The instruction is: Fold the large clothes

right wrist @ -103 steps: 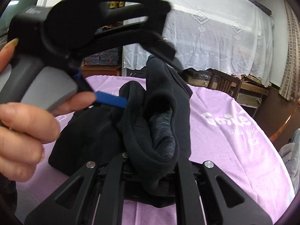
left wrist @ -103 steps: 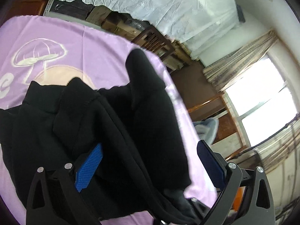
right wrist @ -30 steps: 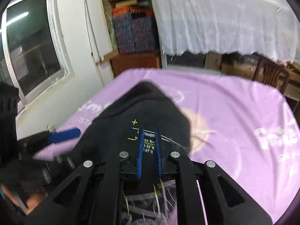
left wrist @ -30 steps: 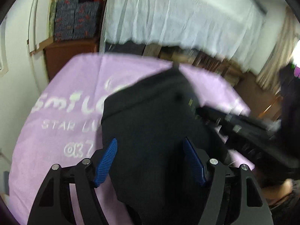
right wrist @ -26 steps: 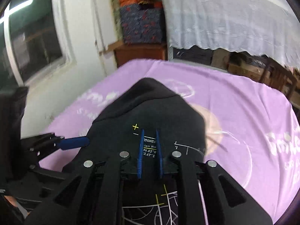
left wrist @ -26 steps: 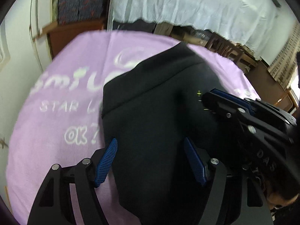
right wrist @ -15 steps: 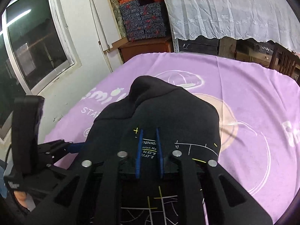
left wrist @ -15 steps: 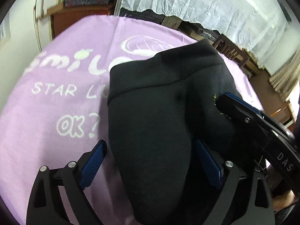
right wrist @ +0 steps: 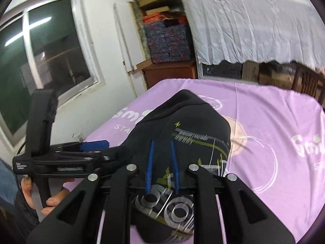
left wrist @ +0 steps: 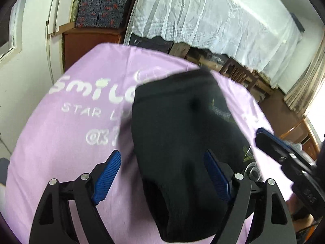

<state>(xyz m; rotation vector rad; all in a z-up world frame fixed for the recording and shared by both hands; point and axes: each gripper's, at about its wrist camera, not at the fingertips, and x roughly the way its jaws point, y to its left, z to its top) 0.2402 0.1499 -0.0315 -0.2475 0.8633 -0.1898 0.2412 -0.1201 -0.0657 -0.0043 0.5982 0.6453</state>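
A folded black garment [left wrist: 178, 126] with printed yellow and white graphics lies on the purple tablecloth [left wrist: 67, 134]. My left gripper [left wrist: 162, 172] is open, its blue pads [left wrist: 106, 172] straddling the garment's near end without touching. In the right wrist view the garment [right wrist: 182, 130] lies under my right gripper [right wrist: 162, 162], whose narrow blue pads [right wrist: 150, 166] stand slightly apart above the print, holding nothing. The left gripper also shows in the right wrist view [right wrist: 93, 145], at the garment's left side.
The tablecloth [right wrist: 274, 122] carries white lettering and a mushroom drawing. A white wall with a window [right wrist: 46, 46] stands to the left. A wooden cabinet [right wrist: 170, 71], a white lace cloth [right wrist: 254, 24] and a wooden chair [right wrist: 308, 83] stand behind the table.
The garment, earlier held bunched up by the right gripper, now lies folded on the cloth. Both grippers have drawn back a little; the left one has opened wider.
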